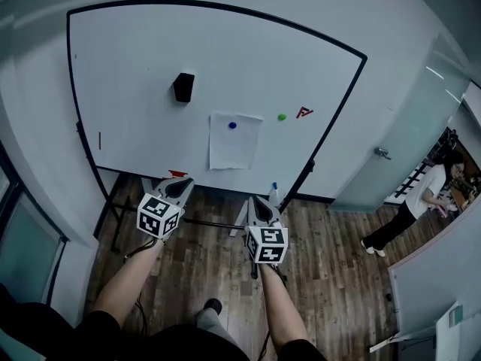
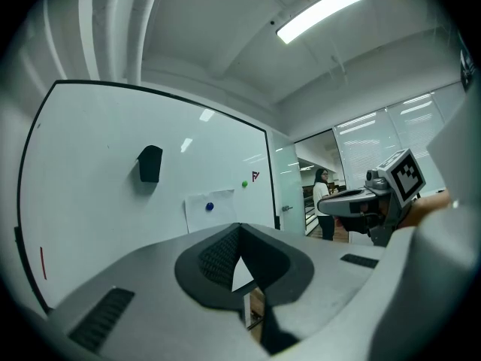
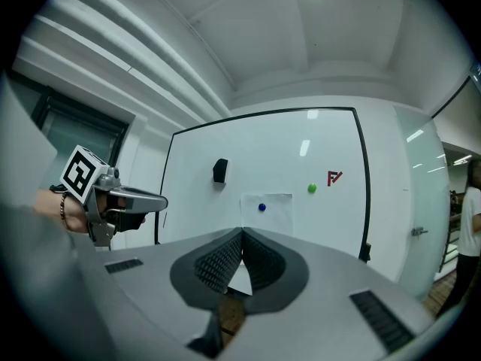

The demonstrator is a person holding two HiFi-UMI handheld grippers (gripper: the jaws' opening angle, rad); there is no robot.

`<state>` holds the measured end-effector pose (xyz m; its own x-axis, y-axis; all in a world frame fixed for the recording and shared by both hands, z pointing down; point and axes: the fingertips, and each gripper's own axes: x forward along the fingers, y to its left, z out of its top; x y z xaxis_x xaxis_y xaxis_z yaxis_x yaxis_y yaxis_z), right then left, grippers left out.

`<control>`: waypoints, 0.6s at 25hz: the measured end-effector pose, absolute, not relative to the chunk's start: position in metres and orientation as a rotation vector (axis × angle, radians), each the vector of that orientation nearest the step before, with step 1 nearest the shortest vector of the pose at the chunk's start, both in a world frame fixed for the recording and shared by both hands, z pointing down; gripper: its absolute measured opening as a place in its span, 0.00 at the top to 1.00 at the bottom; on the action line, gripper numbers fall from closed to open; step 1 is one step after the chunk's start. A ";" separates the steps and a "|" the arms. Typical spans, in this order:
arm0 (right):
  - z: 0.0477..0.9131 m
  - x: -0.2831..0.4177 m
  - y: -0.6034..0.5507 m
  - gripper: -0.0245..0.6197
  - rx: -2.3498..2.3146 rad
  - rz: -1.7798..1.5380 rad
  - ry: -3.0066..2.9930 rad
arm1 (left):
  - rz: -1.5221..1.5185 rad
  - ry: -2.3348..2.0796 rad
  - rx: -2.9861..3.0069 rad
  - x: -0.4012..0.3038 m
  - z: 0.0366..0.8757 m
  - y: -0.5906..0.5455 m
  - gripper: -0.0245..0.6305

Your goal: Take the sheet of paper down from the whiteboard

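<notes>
1. The sheet of paper [image 1: 234, 143] hangs flat on the whiteboard [image 1: 143, 59], low and towards the middle. A single blue magnet [image 1: 232, 125] pins it near its top edge.
2. The left gripper [image 2: 239, 228] has its jaws pressed together at the tips, with nothing between them. The right gripper [image 3: 242, 233] is the same: closed and empty. Both point at the board and are well apart from the paper.
3. The sheet is probably very light, thin and floppy, so it will sag once freed. It could tear or crease if pulled hard against the magnet.
4. It lies flush on a smooth board, so its face gives no grip. A free lower corner or side edge looks the best place to pinch.
5. The magnet is small and rounded, likely slippery. Take it from the sides while the other gripper holds the sheet.
</notes>
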<state>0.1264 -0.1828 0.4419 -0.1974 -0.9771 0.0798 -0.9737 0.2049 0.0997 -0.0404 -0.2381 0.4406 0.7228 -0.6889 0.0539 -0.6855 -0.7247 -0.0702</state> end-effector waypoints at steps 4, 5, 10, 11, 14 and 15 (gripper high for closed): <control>0.440 0.132 -0.229 0.92 1.886 -0.053 -2.364 | -0.128 1.169 -2.858 -0.034 0.440 -0.279 0.93; 0.440 0.134 -0.240 0.92 1.882 -0.052 -2.368 | -0.131 1.175 -2.854 -0.032 0.439 -0.290 0.93; 0.437 0.147 -0.294 0.92 1.855 -0.051 -2.391 | -0.136 1.214 -2.829 -0.022 0.431 -0.339 0.93; 0.436 0.149 -0.304 0.92 1.849 -0.055 -2.395 | -0.135 1.222 -2.825 -0.021 0.429 -0.348 0.93; 0.433 0.157 -0.331 0.92 1.835 -0.061 -2.408 | -0.137 1.244 -2.815 -0.013 0.427 -0.373 0.93; 0.433 0.159 -0.339 0.92 1.831 -0.061 -2.413 | -0.138 1.250 -2.812 -0.011 0.427 -0.381 0.93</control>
